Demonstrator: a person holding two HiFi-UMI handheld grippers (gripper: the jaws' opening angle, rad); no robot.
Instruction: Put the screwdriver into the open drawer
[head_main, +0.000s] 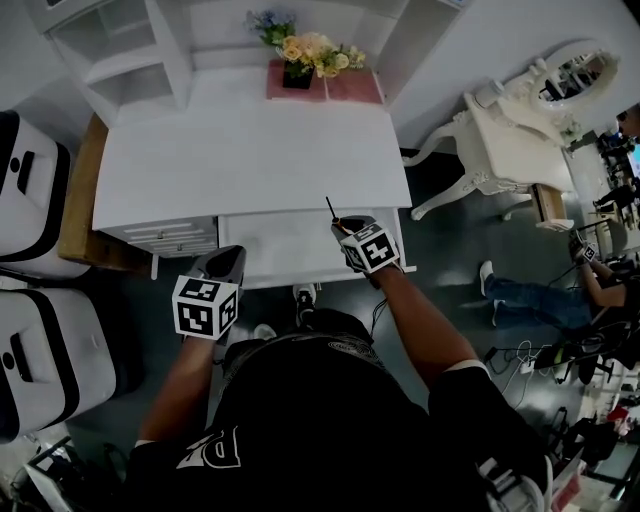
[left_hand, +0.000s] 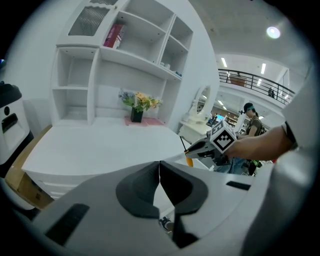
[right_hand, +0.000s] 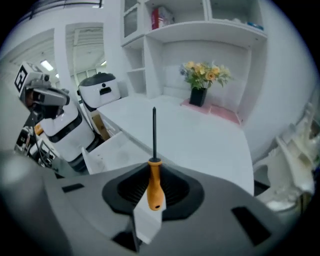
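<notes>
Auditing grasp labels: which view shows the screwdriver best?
Right gripper view: the screwdriver fills the centre, orange handle clamped between the jaws, dark shaft pointing forward. Head view shows only its thin shaft poking past the right gripper over the open drawer. Left gripper view shows it small, off to the right.

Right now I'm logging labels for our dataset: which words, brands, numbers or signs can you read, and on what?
No text is legible anywhere.
Red box on the shelf: print too small to read.
White print on the person's black shirt: cut off, unreadable.
Marker cubes: black-and-white square patterns only, no letters.
</notes>
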